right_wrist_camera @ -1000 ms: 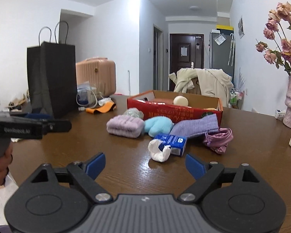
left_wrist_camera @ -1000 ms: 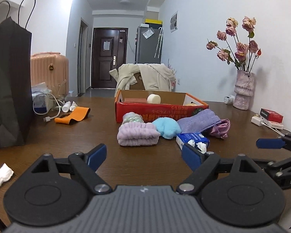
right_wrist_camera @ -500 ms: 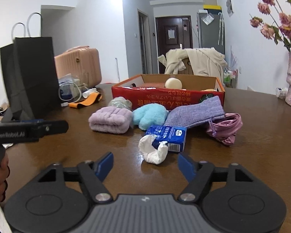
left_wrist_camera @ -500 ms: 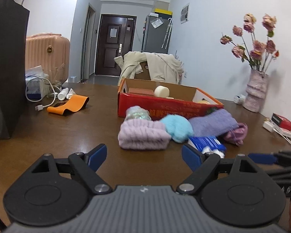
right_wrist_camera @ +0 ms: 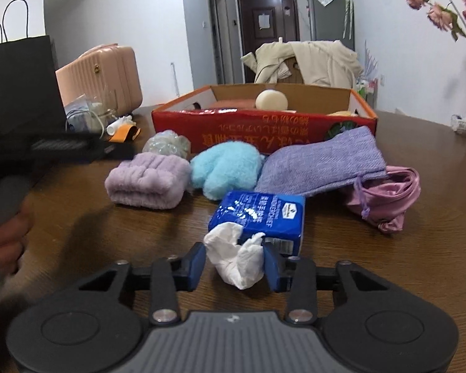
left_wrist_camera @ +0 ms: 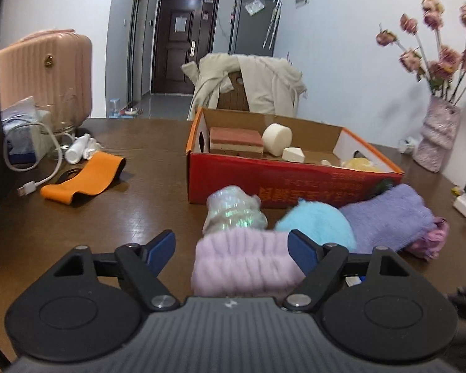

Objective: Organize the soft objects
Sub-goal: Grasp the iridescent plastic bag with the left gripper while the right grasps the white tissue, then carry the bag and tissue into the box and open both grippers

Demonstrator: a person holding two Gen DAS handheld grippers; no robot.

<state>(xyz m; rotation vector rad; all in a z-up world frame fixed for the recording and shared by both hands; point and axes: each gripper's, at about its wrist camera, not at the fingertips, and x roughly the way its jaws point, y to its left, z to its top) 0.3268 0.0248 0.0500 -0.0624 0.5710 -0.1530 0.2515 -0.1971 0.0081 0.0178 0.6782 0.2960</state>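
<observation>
A red cardboard box (left_wrist_camera: 295, 183) (right_wrist_camera: 264, 124) on the brown table holds sponges and a white foam roll. In front of it lie a lilac folded towel (left_wrist_camera: 245, 264) (right_wrist_camera: 146, 183), a shiny plastic ball (left_wrist_camera: 233, 211), a light-blue fluffy cloth (left_wrist_camera: 317, 223) (right_wrist_camera: 226, 168), a purple towel (left_wrist_camera: 388, 214) (right_wrist_camera: 320, 164), a pink satin pouch (right_wrist_camera: 385, 199) and a blue tissue pack (right_wrist_camera: 261, 217) with a white tissue (right_wrist_camera: 236, 255) sticking out. My left gripper (left_wrist_camera: 233, 247) is open around the lilac towel. My right gripper (right_wrist_camera: 234, 262) is half closed with its pads beside the tissue.
An orange band (left_wrist_camera: 84, 180), white cable (left_wrist_camera: 37, 180) and small bottle lie at the left. A black paper bag (right_wrist_camera: 18, 84), a pink suitcase (left_wrist_camera: 43, 74), a vase of dried roses (left_wrist_camera: 438, 136) and a chair with a beige coat (left_wrist_camera: 248, 84) stand around the table.
Both grippers have moved forward toward the pile. The left now straddles the lilac towel. The right jaws have narrowed around the white tissue.
</observation>
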